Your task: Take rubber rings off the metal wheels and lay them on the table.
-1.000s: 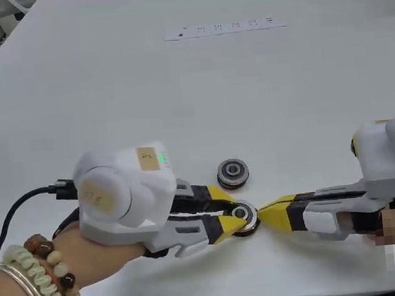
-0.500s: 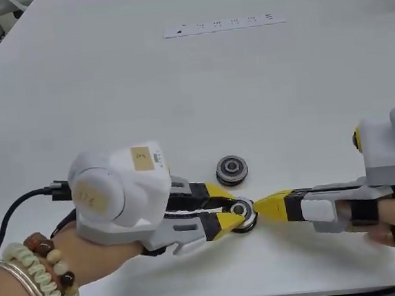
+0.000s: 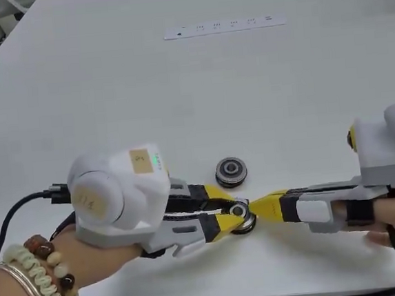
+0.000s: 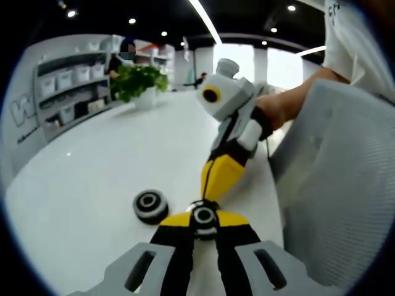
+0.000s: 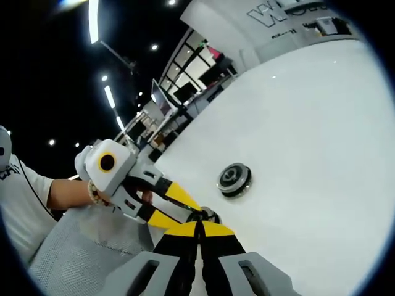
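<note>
Head view, down on a white surface (image 3: 180,108): two wheels, two hand-held grippers, one power strip (image 3: 223,26) at the far edge, one black cable (image 3: 16,205) at the left. First wheel (image 3: 243,214) near the front edge, pinched between the two yellow jaws of the left hand-held gripper (image 3: 234,212), set in from the left. Right hand-held gripper (image 3: 256,206) set in from the right, jaws pressed together, tips touching that wheel's rim; impossible to tell whether any rubber is caught between them. Second wheel (image 3: 231,170) just behind the meeting point, lying flat on the surface, free of both hand-held grippers, one dark ring (image 3: 219,174) round its rim. Left gripper view: first wheel (image 4: 204,219) clamped between the two jaws at the bottom, closed yellow tip of the right hand-held gripper (image 4: 210,196) touching it from above, second wheel (image 4: 150,206) to the left, apart. Right gripper view: own jaws closed to a thin line, first wheel (image 5: 208,215) just past their tips, second wheel (image 5: 234,177) apart, higher and to the right.
</note>
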`<state>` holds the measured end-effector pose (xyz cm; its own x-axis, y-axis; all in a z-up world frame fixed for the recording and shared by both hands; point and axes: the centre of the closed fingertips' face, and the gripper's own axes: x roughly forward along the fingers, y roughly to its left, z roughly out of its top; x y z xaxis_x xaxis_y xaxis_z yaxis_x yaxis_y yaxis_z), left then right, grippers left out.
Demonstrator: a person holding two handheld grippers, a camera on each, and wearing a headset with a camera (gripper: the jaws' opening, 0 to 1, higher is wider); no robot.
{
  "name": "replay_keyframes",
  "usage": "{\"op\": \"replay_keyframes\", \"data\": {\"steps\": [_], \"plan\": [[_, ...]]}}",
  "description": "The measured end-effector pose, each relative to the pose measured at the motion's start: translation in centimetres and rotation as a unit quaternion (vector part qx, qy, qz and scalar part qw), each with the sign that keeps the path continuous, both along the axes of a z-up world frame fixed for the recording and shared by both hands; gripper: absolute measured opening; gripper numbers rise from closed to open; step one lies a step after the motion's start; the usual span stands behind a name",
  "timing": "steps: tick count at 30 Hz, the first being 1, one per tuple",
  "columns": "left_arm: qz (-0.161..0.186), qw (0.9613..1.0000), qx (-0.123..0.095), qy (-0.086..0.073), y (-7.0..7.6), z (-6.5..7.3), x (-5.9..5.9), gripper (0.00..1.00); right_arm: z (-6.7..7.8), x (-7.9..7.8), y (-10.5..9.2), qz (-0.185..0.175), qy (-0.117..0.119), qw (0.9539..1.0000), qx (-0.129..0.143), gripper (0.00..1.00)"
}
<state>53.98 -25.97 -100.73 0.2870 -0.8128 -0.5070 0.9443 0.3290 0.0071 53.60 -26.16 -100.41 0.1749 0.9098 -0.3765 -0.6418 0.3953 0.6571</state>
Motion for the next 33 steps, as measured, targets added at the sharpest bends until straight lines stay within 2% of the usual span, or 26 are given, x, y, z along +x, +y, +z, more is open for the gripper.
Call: {"op": "replay_keyframes", "data": {"steps": [15, 16, 17, 18, 19, 21, 24, 28, 31, 33], "plan": [[-0.001, 1.0000, -0.002, -0.002, -0.2, 0.0, -0.1, 0.13, 0.9, -0.4, 0.8, 0.018, 0.001, 0.9996, 0.021, 0.00], [-0.001, 1.0000, -0.003, -0.002, -0.2, 0.0, -0.1, 0.13, 1.1, -0.3, 0.9, 0.015, -0.001, 0.9995, 0.029, 0.00], [-0.001, 1.0000, -0.003, -0.002, -0.2, 0.0, -0.1, 0.13, 1.8, -0.3, 1.3, 0.016, 0.006, 0.9986, 0.050, 0.00], [-0.001, 1.0000, -0.003, -0.002, -0.2, 0.0, -0.1, 0.13, 1.3, -0.2, 1.0, 0.017, -0.003, 0.9993, 0.033, 0.00], [-0.001, 1.0000, -0.003, -0.002, -0.2, 0.0, -0.1, 0.13, 1.1, -0.2, 1.0, 0.021, -0.012, 0.9993, 0.029, 0.00], [-0.001, 1.0000, -0.002, -0.002, -0.2, 0.0, -0.1, 0.13, 1.4, -0.3, 1.2, 0.021, -0.004, 0.9990, 0.038, 0.00], [0.000, 1.0000, -0.001, -0.003, -0.2, 0.0, -0.1, 0.13, 0.7, 0.0, 0.8, 0.015, -0.009, 0.9997, 0.017, 0.00], [0.004, 1.0000, 0.002, 0.002, -0.2, 0.0, -0.1, 0.14, 0.2, 0.2, 0.5, 0.009, -0.009, 0.9999, 0.005, 0.00], [0.014, 0.9995, 0.005, 0.027, -0.3, 0.1, 0.0, 0.15, -0.2, 0.3, 0.4, 0.009, -0.013, 0.9998, -0.010, 0.00], [0.013, 0.9993, 0.008, 0.034, -0.4, 0.2, -0.1, 0.17, 0.0, 0.2, 0.4, 0.010, -0.012, 0.9998, -0.008, 0.00]]}}
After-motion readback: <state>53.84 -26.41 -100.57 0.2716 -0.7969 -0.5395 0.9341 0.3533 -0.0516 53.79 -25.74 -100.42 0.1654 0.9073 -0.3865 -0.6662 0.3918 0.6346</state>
